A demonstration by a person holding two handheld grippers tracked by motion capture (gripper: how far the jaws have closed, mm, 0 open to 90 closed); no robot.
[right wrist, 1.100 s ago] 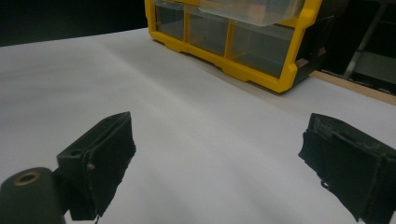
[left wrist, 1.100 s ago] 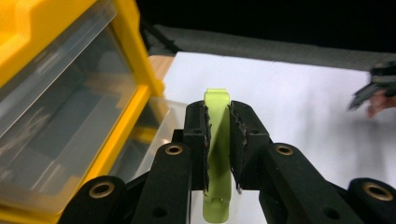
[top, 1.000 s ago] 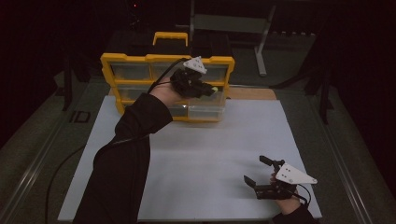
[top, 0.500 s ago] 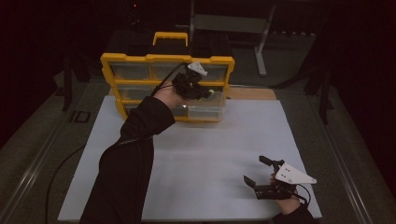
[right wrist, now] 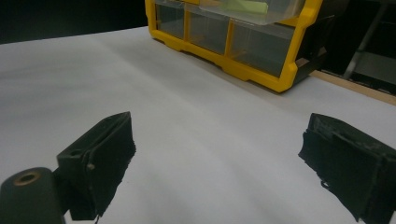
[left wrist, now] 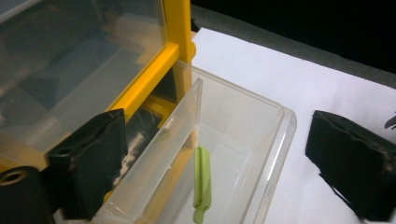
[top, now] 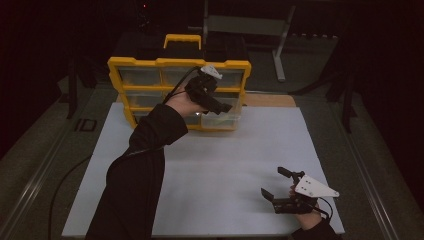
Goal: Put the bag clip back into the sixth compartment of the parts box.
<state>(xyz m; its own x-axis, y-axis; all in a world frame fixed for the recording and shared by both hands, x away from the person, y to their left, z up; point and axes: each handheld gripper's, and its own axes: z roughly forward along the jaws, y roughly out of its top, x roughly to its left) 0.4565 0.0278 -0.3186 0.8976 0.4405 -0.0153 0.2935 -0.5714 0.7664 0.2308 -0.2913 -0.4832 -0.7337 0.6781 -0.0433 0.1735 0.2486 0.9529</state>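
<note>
Since earlier, left gripper (top: pixel 212 100) was lowered slightly over pulled-out clear drawer (left wrist: pixel 243 140) of yellow organizer (top: pixel 150 64); jaws wide apart, nothing held. Green strip (left wrist: pixel 202 184) seen inside. Right gripper (top: pixel 280 187) was rested spread, empty.

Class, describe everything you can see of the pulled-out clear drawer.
The clear drawer looks like transparent plastic, with thin walls and rounded corners. It juts from the bottom row of the yellow organiser, over the white sheet. A slim green strip lies inside. The left gripper is open, its jaws on either side of the drawer.

Workshop: yellow parts organizer (top: pixel 175 90)
</note>
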